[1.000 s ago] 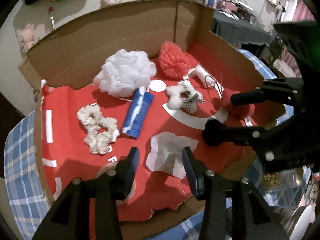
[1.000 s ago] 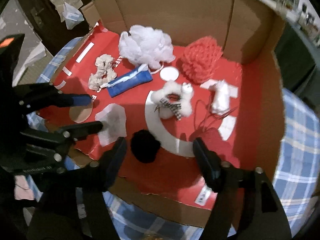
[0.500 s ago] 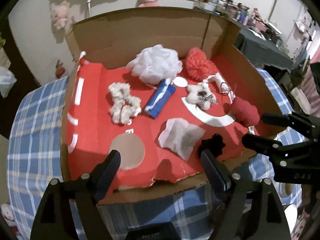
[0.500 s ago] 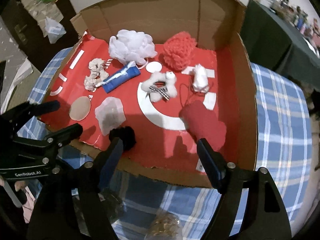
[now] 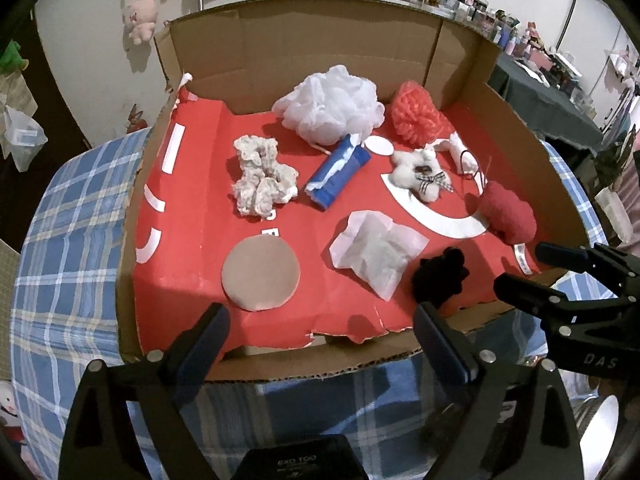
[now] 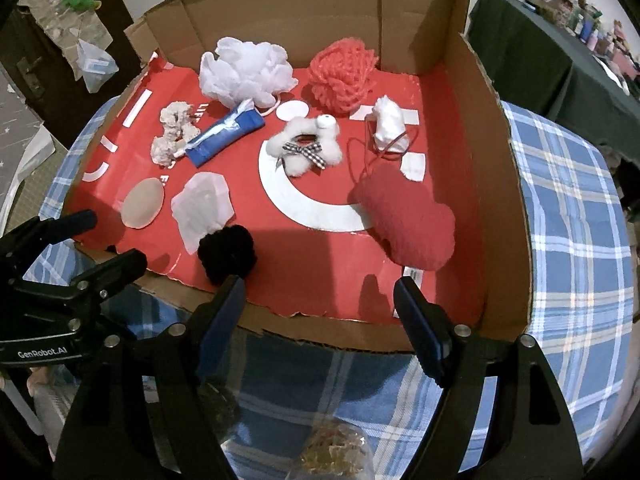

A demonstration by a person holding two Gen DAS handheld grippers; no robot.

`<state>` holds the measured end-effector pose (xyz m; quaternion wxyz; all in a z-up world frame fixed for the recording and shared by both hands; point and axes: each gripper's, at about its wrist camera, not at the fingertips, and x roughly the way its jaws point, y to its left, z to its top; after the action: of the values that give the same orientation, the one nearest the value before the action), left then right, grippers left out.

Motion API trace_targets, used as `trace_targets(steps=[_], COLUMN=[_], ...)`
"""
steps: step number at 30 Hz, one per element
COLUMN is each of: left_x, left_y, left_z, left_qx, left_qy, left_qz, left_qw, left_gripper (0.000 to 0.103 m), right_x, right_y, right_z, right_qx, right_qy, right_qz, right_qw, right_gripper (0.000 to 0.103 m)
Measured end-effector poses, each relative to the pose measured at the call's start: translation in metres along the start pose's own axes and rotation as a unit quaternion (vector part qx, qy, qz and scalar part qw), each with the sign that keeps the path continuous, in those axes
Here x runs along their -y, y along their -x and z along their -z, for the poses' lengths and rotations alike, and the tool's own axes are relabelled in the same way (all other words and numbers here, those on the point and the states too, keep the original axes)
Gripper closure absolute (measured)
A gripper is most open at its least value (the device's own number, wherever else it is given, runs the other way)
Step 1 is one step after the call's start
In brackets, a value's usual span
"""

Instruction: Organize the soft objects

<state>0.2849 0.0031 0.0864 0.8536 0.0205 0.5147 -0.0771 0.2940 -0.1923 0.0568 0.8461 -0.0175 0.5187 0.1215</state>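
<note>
Nearest the cameras, the left hand-held gripper (image 5: 320,334) hung above the front edge of the cardboard box (image 5: 320,52), its jaws spread wide and opening, with nothing between them. The right hand-held gripper (image 6: 320,300) hovered beside it over the same edge, its jaws also well apart and empty. Both sat over the surface, which was covered in a blue plaid cloth (image 6: 572,216).

Just inside the torn front edge of the box's red floor lay a black fuzzy scrunchie (image 6: 227,254), close by the right gripper's left finger but apart from it. Next to it rested a white folded cloth (image 5: 376,250), and further left a round tan pad (image 5: 261,274) lay flat. On the right side sat a dark red fuzzy piece (image 6: 408,224), near the box wall.

In the middle stood a cream scrunchie (image 5: 262,182), a blue tissue pack (image 5: 338,172) lying on a slant, and a white fluffy scrunchie with a checked bow (image 6: 306,146). A small white bundle with a dark red cord (image 6: 388,122) lay to its right.

Farthest back, against the rear wall, sat a white mesh pouf (image 5: 332,104) and, just beside it, an orange-red mesh pouf (image 5: 418,118).
</note>
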Motion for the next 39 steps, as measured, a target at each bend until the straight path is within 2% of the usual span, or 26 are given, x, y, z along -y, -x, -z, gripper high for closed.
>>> trace_targets(steps=[5, 16, 39], left_x=[-0.0009, -0.0092, -0.0074], left_y=[-0.0040, -0.0070, -0.0078], left_z=[0.0017, 0.0019, 0.0029], left_qx=[0.006, -0.001, -0.002], left_qy=[0.003, 0.026, 0.022], left_qz=[-0.008, 0.003, 0.009], left_qw=[0.9999, 0.9997, 0.9997], left_gripper=[0.004, 0.004, 0.004], right_x=[0.0020, 0.0047, 0.0042], right_y=[-0.0030, -0.0046, -0.0042], right_z=[0.0017, 0.0041, 0.0043], right_qx=[0.000, -0.002, 0.002], right_qy=[-0.004, -0.006, -0.003], right_qz=[0.000, 0.001, 0.008], right_qw=[1.000, 1.000, 1.000], right_gripper=[0.027, 0.027, 0.027])
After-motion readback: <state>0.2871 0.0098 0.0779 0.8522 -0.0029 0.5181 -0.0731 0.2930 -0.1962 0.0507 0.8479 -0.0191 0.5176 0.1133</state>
